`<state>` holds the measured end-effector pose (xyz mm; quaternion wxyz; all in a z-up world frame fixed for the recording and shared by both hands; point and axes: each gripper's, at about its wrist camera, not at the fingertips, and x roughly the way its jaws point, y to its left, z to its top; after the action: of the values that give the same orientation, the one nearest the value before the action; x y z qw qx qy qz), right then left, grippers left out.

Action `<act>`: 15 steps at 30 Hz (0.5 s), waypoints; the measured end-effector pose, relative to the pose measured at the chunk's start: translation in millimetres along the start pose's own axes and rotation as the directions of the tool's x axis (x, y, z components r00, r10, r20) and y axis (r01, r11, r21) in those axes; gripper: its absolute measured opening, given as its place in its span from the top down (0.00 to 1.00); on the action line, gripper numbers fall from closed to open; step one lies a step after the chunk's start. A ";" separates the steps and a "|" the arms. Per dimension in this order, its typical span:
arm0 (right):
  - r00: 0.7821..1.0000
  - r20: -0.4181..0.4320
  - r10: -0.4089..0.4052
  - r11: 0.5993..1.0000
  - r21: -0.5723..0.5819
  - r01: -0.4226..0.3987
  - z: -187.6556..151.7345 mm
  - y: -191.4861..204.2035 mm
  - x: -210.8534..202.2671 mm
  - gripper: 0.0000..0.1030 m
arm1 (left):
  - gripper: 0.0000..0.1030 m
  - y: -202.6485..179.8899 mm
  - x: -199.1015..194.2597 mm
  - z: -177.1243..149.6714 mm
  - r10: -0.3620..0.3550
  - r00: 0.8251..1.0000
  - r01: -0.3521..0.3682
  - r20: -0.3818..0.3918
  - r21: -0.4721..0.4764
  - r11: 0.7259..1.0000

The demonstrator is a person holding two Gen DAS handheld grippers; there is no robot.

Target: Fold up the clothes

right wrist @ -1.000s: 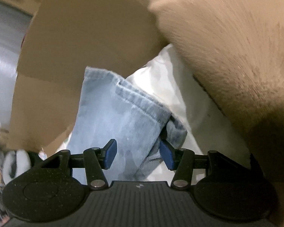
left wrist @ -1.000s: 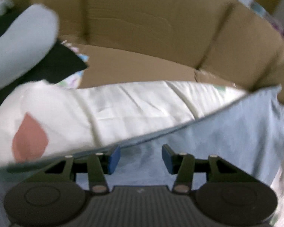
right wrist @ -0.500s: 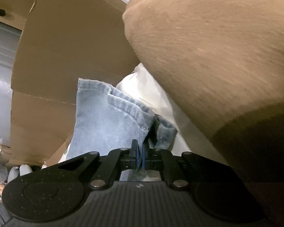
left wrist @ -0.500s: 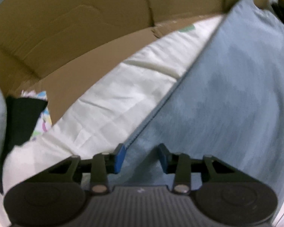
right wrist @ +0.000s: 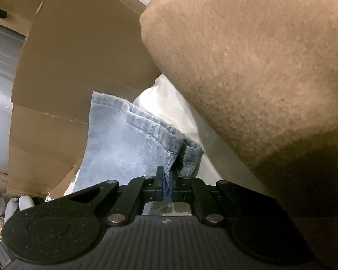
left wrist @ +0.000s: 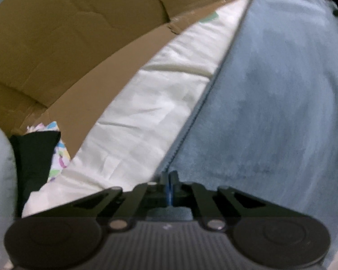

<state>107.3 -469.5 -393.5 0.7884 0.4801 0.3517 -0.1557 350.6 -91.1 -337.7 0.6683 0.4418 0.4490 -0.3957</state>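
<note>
The blue denim garment (left wrist: 270, 103) lies spread over a white cloth (left wrist: 146, 121), and both grippers have hold of it. In the left wrist view the denim fills the space ahead and to the right of the left gripper (left wrist: 169, 180), its stitched side edge running from the far upper right straight down into the jaws, which are clamped together on that edge with only a sliver of blue pad showing between them. The white cloth stretches ahead and to the left of this gripper, creased and flat, and beyond it rise the brown walls of a cardboard box (left wrist: 83, 36). Farther to the left of the gripper a black piece of fabric (left wrist: 33, 155) lies beside a scrap of cloth with a bright multicoloured print (left wrist: 60, 157), and a pale blue-grey blurred shape (left wrist: 0, 180) fills the left border; what that is cannot be told. In the right wrist view the right gripper (right wrist: 166, 180) is pinched tight on a hemmed corner of the same denim (right wrist: 128, 139), the folded hem bunching just ahead and to the right of the jaws. White cloth (right wrist: 169, 103) shows ahead of the hem, a cardboard flap (right wrist: 78, 63) stands ahead and to the left, and a large tan fuzzy fabric (right wrist: 259, 67) looms close on the right, hiding whatever lies behind it.
</note>
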 end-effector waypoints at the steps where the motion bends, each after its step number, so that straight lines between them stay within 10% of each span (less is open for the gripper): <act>1: 1.000 0.005 0.002 1.000 0.004 -0.002 1.3 -2.0 -5.6 0.99 | 1.00 1.7 -3.4 -0.7 0.000 1.000 0.000 0.012 0.000 1.000; 15: 0.999 0.017 -0.041 0.999 -0.030 0.042 1.3 -10.8 -19.6 0.99 | 0.98 11.5 21.4 11.6 0.020 1.000 -0.021 -0.022 -0.092 0.996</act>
<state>87.7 -477.7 -386.3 0.7951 0.4594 0.3574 -0.1705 370.2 -101.4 -352.9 0.6873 0.4191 0.4691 -0.3631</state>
